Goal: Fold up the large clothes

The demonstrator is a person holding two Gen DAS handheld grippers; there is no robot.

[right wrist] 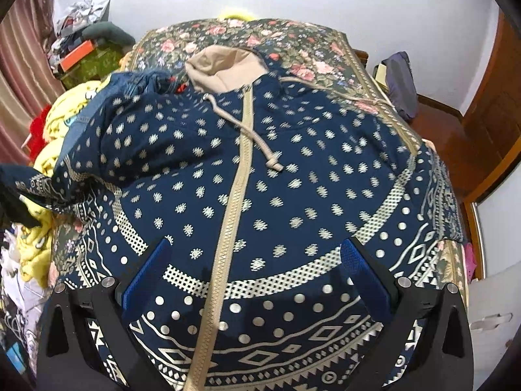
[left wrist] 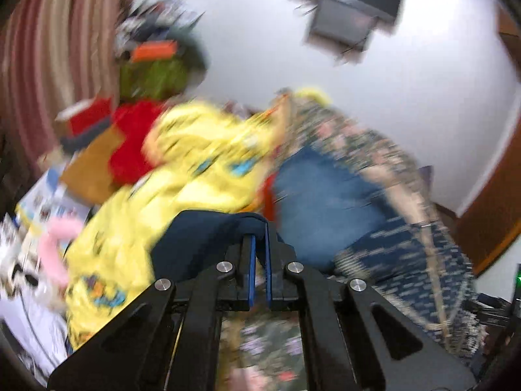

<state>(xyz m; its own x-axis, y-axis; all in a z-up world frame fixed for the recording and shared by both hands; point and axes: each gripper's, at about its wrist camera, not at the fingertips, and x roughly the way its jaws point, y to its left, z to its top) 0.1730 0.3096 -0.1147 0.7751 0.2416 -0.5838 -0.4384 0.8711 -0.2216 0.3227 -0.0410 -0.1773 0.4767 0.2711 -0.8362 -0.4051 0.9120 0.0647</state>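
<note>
The left gripper has its two blue pads pressed together on a fold of dark blue cloth. That view is badly smeared, so the fold is probably the hoodie's sleeve, but this cannot be told for sure. The right gripper stands wide open, its two blue pads well apart above the hoodie, gripping nothing.

There is one hoodie, navy with pale dots and bands. It lies front up on the flowered bedspread, with one beige zip down the middle, a beige-lined hood at the far end and one drawstring across the chest. Its left sleeve is folded over the chest.

Beside the bed on the left lie a yellow printed garment, something red and a denim piece, heaped against the hoodie's edge. A striped curtain hangs behind them.
</note>
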